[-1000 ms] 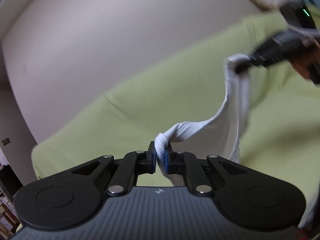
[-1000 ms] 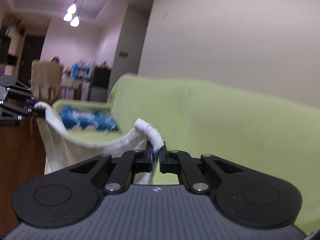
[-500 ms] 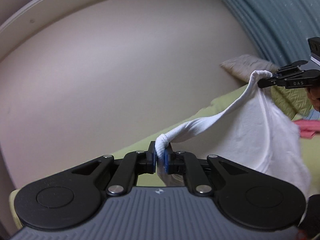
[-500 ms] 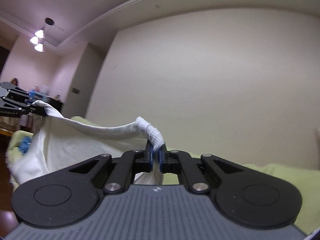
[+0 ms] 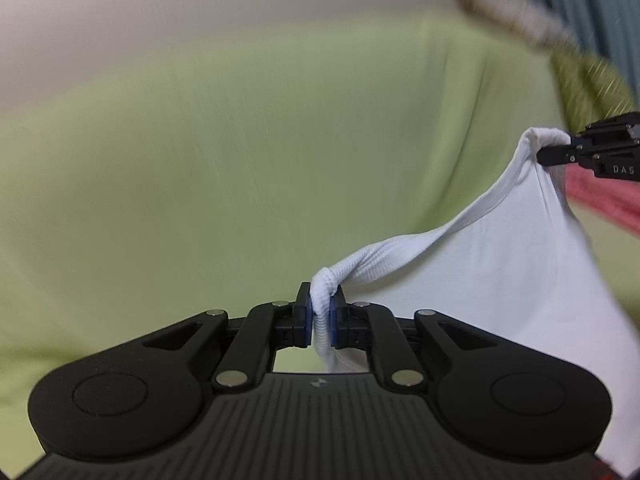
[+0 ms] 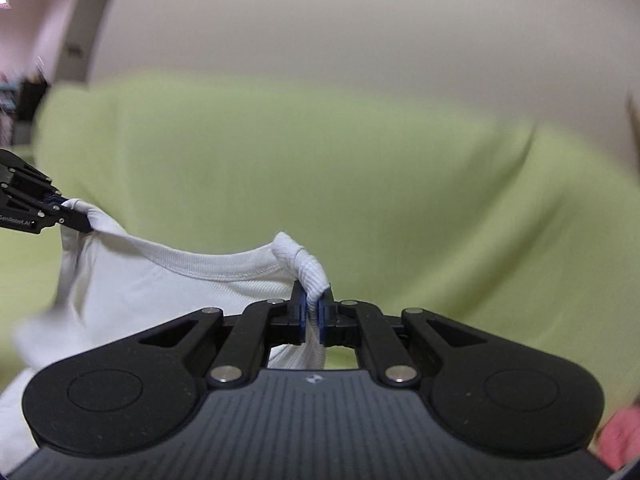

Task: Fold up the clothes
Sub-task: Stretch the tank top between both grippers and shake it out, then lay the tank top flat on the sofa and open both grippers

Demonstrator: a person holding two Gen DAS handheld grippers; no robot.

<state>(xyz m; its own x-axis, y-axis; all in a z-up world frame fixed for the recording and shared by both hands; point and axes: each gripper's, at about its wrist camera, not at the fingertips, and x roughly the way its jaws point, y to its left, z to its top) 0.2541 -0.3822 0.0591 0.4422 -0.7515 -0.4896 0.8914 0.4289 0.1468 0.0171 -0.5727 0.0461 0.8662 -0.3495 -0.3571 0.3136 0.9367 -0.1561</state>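
A white ribbed garment (image 5: 500, 264) hangs stretched between both grippers in front of a green-covered sofa (image 5: 240, 160). My left gripper (image 5: 322, 312) is shut on one bunched end of its hem. In the left wrist view the right gripper (image 5: 560, 156) clamps the other end at the right edge. In the right wrist view my right gripper (image 6: 314, 312) is shut on the white garment (image 6: 160, 292), and the left gripper (image 6: 60, 212) holds the far corner at the left. The cloth's lower part drops out of sight below the grippers.
The sofa (image 6: 360, 180) backrest fills both views under a pale wall. A red cloth (image 5: 600, 196) lies on the seat at the right, also seen as the red cloth (image 6: 620, 436). An olive patterned cushion (image 5: 588, 84) leans by blue curtains (image 5: 592, 12).
Both grippers have swung down and toward the sofa with the garment still stretched between them; the wall that filled the views half a second ago has given way to the green backrest.
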